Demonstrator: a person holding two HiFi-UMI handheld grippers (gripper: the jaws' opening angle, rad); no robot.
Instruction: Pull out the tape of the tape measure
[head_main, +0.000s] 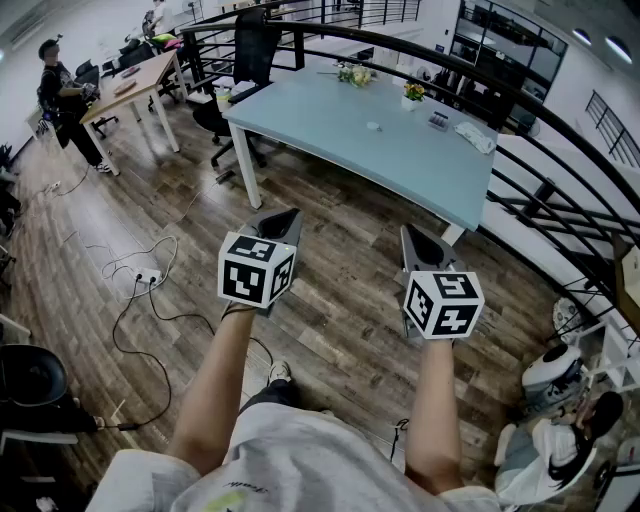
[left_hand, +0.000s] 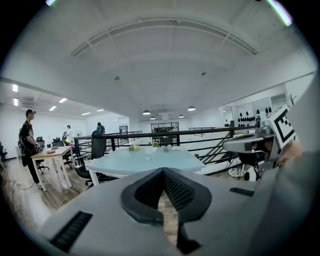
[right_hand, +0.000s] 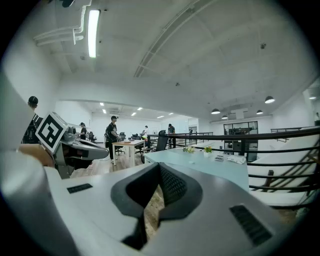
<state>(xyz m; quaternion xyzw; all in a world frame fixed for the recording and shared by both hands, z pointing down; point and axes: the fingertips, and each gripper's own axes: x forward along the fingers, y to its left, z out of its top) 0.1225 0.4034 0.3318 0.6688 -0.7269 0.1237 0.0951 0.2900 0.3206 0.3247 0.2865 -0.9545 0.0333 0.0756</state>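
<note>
tape measure: not identifiable for certain; perhaps among small items on the pale blue rectangular surface (head_main: 330, 110), well apart from me. my left claw (head_main: 285, 218): closed, empty. my right claw (head_main: 412, 238): closed, empty. handling, judged: light rigid case, springy tape; pinch the end hook.

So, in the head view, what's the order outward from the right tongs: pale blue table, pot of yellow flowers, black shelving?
1. Pale blue table, just ahead of the right tongs.
2. Pot of yellow flowers, on its far side.
3. Black shelving, farthest back, upper right.
</note>
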